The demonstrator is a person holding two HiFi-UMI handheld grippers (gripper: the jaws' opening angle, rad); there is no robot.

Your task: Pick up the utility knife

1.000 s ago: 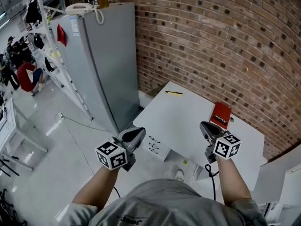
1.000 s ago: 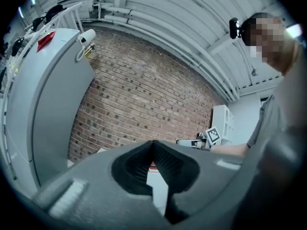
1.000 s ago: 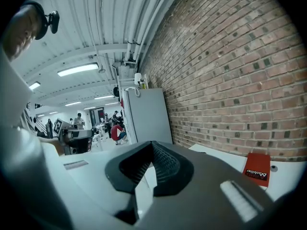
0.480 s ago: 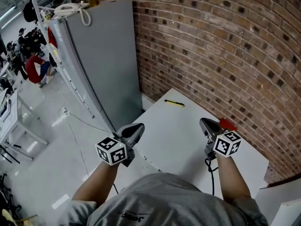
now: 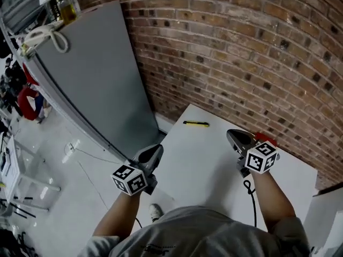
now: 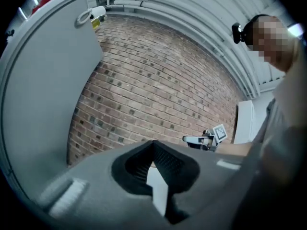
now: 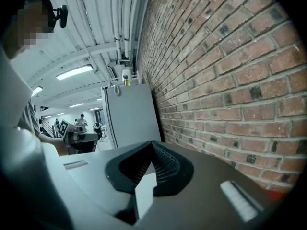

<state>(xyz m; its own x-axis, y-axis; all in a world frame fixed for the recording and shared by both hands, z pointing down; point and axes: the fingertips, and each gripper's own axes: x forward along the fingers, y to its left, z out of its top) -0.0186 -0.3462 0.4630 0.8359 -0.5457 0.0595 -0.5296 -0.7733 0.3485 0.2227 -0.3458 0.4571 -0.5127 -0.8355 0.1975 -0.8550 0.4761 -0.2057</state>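
Left gripper [image 5: 155,151] and right gripper [image 5: 232,136] are both closed and empty above the white rectangular table [image 5: 206,167]. The slim yellow-and-black utility knife [image 5: 196,123] lies ahead of their fingertips, before the red brick wall [image 5: 241,47]. A tall grey metal cabinet [image 5: 91,90] stands left.

Yellow utility knife [image 5: 196,123], white table [image 5: 206,167]

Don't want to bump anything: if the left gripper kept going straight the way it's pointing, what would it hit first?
Probably the brick wall: the left gripper, shut, points about level over the white table toward it. The utility knife lies near that line but flat below; depth is unclear.
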